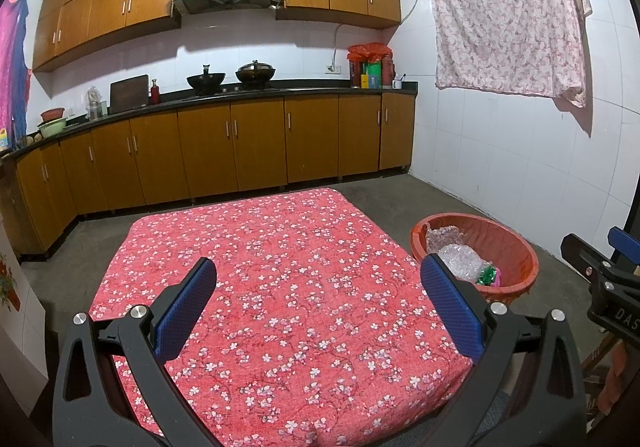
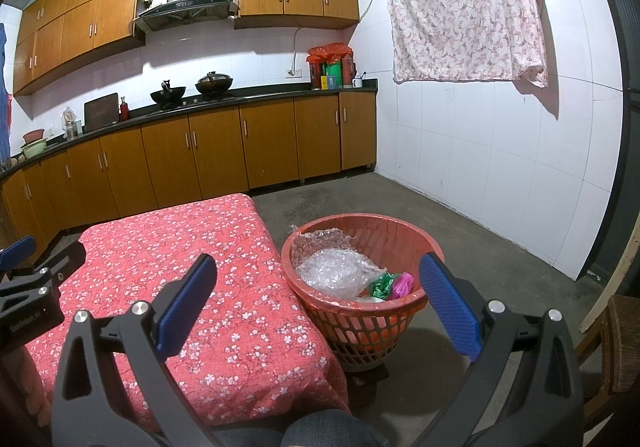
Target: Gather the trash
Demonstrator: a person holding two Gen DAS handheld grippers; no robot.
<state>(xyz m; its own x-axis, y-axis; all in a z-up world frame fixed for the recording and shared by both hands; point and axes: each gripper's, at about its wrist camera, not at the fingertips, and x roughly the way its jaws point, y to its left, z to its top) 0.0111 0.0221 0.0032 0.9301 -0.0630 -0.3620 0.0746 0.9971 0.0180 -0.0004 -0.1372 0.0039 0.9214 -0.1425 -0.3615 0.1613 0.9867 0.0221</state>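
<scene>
A table draped in a red floral cloth is seen in the foreground of the kitchen, with nothing lying on it. An orange plastic basket is placed on the floor just beside the table's right edge. Inside the basket, bubble wrap is piled, with a green wrapper and a pink wrapper resting against it. The left gripper is held spread wide above the table, empty. The right gripper is likewise released, nothing grasped, near the basket.
</scene>
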